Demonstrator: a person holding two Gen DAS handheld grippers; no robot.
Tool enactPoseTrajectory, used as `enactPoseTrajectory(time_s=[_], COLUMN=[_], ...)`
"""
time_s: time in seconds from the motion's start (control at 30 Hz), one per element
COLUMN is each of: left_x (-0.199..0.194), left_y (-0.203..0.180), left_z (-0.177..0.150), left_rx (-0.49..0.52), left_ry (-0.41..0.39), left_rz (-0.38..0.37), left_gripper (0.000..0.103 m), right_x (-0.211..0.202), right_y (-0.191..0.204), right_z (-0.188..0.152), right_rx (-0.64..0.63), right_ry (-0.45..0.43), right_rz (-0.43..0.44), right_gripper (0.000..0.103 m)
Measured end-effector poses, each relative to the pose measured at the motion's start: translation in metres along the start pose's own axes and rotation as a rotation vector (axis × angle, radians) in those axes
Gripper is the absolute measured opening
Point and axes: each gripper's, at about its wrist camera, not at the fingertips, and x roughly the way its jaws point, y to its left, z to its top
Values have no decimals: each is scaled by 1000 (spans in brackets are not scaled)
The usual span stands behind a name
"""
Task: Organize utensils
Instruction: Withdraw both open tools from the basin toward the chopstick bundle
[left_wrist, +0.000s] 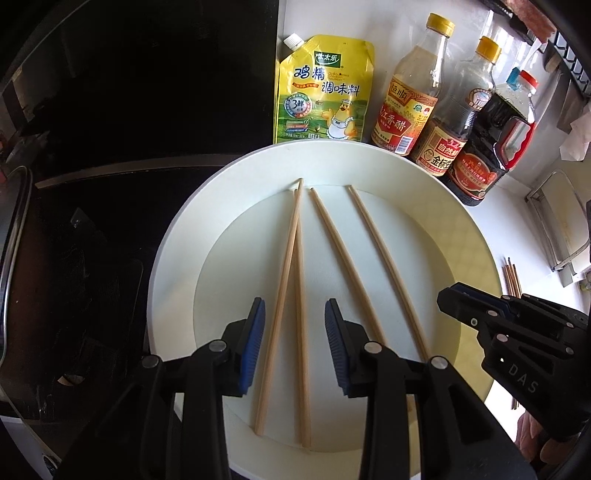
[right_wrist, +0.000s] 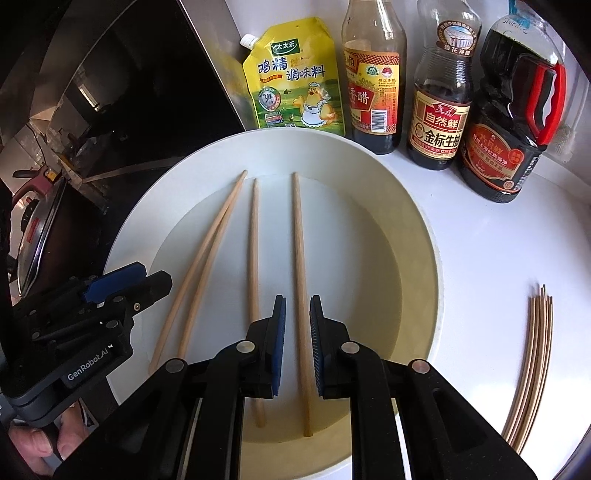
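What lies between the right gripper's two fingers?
One chopstick, lying on the white plate, runs between the right gripper pads untouched; the right wrist view shows it.

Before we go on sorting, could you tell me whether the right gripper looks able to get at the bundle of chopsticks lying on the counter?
Probably yes: the bundle of chopsticks lies alone on the bare counter beside the plate, with nothing between it and the right gripper.

Both views are taken from the grippers, looking steeply down and forward along the fingers, close above a white plate (left_wrist: 162, 266) (right_wrist: 424, 236). The left gripper (left_wrist: 294, 325) is viewed from the plate's stove side, the right gripper (right_wrist: 297, 325) from its counter side. The plate, its chopsticks (left_wrist: 291, 258) (right_wrist: 255, 258) and the condiment bottles (left_wrist: 417, 85) (right_wrist: 373, 85) behind are shared, and each gripper is caught in the other's view.
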Motion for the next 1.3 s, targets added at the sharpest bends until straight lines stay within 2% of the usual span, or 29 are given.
enactPoseTrajectory(time_s=[0.3,0.63,0.93,1.07,1.2,1.3], left_x=[-26,-44,-48,-50,-47,-41], left_y=[-11,-48,-93,-114,-136,-152], left_z=[-12,-33,-51,-56,-59,-61], left_rx=[10,51,56,60,59,64], left_ry=[-46,-60,-58,-68,-64,-54], left_rz=[1,-4,4,-5,-15,-4], left_gripper=[40,47,66,81,88,90], right_x=[-32,-60,-85,-95,-101,-104], right_y=[-3,-30,-66,-89,-115,-137], right_z=[-18,-45,-68,-79,-90,-98], right_rx=[-4,23,21,39,71,97], right_ry=[-61,-94,-111,-116,-109,-105], right_rz=[-6,-46,-111,-141,-168,-183], right_gripper=[15,18,27,32,33,33])
